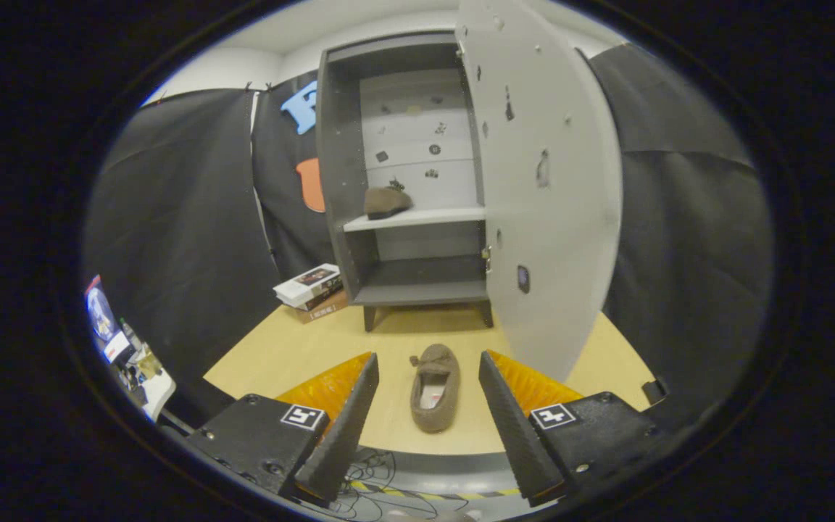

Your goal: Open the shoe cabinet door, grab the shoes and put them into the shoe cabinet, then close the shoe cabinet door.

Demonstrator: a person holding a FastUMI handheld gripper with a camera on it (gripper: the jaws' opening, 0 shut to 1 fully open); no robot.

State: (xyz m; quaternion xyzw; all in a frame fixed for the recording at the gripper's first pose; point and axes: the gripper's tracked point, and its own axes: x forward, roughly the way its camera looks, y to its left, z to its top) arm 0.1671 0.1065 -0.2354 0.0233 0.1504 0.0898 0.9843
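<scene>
My gripper [428, 362] hangs raised and tipped forward, its two fingers spread wide apart with nothing pressed between them. The left finger [341, 424] and the right finger [515, 420] angle outward from their housings, tips at level height, touching nothing.

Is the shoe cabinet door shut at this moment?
No: the door is swung wide open, with one shoe already on the cabinet shelf and the open tongs hovering over the second shoe.
</scene>
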